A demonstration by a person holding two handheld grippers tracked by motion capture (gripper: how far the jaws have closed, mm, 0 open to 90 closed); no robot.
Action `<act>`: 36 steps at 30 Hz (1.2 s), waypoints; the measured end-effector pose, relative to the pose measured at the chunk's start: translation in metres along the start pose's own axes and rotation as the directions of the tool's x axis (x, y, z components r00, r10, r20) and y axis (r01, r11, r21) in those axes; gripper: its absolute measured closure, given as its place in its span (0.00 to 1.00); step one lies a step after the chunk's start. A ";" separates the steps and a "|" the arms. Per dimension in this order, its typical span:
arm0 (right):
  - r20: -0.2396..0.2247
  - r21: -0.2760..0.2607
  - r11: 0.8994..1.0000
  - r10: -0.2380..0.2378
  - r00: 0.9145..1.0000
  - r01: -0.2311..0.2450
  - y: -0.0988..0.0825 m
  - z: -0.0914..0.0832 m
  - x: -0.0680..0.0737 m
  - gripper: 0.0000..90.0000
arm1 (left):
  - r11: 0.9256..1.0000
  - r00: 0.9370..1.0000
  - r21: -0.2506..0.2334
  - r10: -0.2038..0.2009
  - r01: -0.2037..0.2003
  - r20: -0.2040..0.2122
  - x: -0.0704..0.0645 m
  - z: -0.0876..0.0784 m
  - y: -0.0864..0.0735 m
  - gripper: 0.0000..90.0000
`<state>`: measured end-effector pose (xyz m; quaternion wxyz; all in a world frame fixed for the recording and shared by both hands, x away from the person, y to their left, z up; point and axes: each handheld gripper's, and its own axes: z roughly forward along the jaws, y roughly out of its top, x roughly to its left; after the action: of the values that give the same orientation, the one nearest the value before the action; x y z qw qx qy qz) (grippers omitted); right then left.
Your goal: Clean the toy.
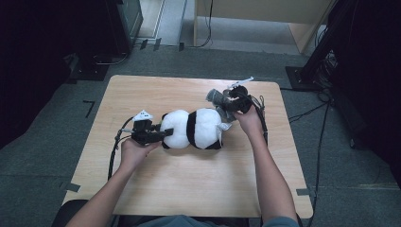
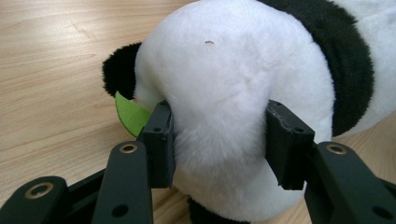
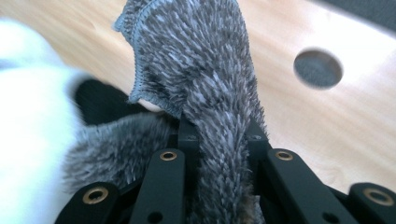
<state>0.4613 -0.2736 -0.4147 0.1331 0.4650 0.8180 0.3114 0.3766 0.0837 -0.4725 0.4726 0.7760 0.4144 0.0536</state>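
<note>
Here, left gripper [image 2: 219, 140] squeezes the panda [image 1: 194, 127]; right gripper [image 3: 219, 140] pinches seemingly grey cloth [image 3: 205, 70].

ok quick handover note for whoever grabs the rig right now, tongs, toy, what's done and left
Left tongs: shut on the plush panda, jaws pressing into its white rounded end; a green felt piece sticks out beside the left jaw.
Right tongs: shut on the grey fuzzy cloth, a fold pinched between the jaws at the panda's other end.
Panda lies on its side mid-table, held from both ends.
Done: both grips set.
Left: the cloth is attached at or wrapped round that end; probably work it along the panda, whether on or off I cannot tell, keeping the left hold steady.
</note>
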 end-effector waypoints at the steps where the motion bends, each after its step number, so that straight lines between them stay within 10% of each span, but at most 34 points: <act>1: 0.007 -0.008 1.000 -0.015 1.000 0.015 0.005 -0.005 0.003 0.85 | 1.000 1.000 0.000 0.000 0.000 0.000 0.000 0.000 0.000 0.56; 9: -0.018 -0.044 0.990 -0.138 0.990 0.137 0.054 -0.023 0.046 0.85 | 1.000 1.000 0.001 0.001 -0.001 -0.004 -0.001 -0.001 0.000 0.56; 22: -0.160 -0.054 0.971 -0.237 0.958 0.232 0.109 0.006 0.131 0.85 | 1.000 1.000 0.004 0.003 -0.003 -0.006 -0.002 -0.001 0.002 0.56; 31: -0.251 -0.023 0.962 -0.270 0.930 0.273 0.115 0.040 0.176 0.85 | 1.000 1.000 0.017 0.001 0.000 -0.011 -0.002 -0.001 0.003 0.57; 36: -0.265 0.047 0.960 -0.254 0.930 0.275 0.103 0.060 0.176 0.85 | 1.000 1.000 0.019 -0.004 0.004 -0.012 -0.002 -0.001 0.003 0.57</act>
<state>0.4681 -0.0637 -0.3834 0.0473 0.3114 0.8957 0.3138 0.3765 0.0826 -0.4694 0.4630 0.7793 0.4190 0.0533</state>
